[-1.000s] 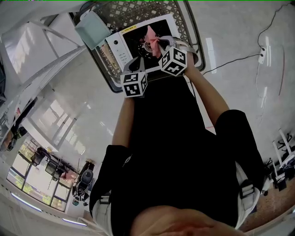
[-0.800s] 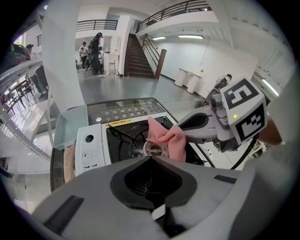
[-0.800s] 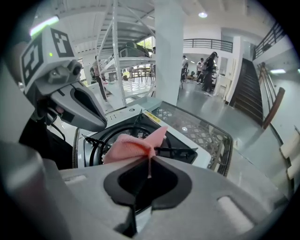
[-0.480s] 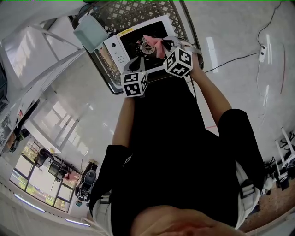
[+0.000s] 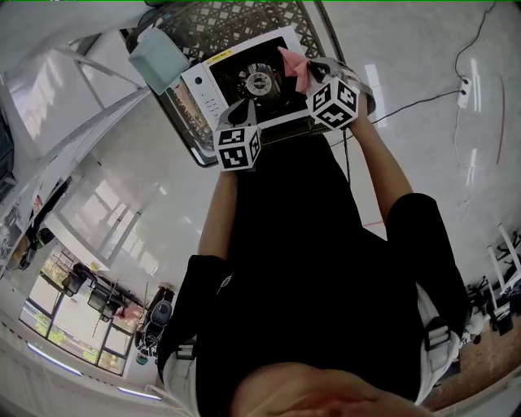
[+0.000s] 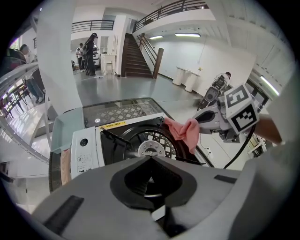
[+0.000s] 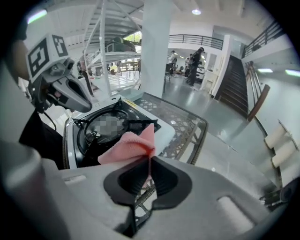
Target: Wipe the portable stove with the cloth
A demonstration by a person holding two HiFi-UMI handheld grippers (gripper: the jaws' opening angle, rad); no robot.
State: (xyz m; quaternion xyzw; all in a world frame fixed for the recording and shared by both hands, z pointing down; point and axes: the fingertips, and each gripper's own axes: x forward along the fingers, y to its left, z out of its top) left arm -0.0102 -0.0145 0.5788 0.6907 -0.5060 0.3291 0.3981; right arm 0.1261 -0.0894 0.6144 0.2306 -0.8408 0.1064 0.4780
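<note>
The portable stove (image 5: 244, 81) is white with a black top and a round burner (image 5: 259, 81), and it stands on a lattice-top table (image 5: 244, 20). My right gripper (image 5: 307, 73) is shut on a pink cloth (image 5: 293, 67), which hangs over the stove's right edge. In the right gripper view the cloth (image 7: 127, 146) bunches out from the closed jaws of that gripper (image 7: 150, 158), above the stove (image 7: 101, 129). My left gripper (image 5: 249, 108) hovers at the stove's near edge, shut on nothing. The left gripper view shows that gripper (image 6: 152, 158), the burner (image 6: 150, 150), the cloth (image 6: 182, 133) and the right gripper (image 6: 206, 119).
A pale teal item (image 5: 159, 50) lies on the table just left of the stove's control panel (image 5: 205, 89). A cable (image 5: 423, 102) runs over the floor on the right. Several people (image 7: 194, 61) stand far off, near a staircase (image 6: 136, 58).
My right gripper has carried the pink cloth from over the burner to the stove's right edge. The left gripper has stayed put.
</note>
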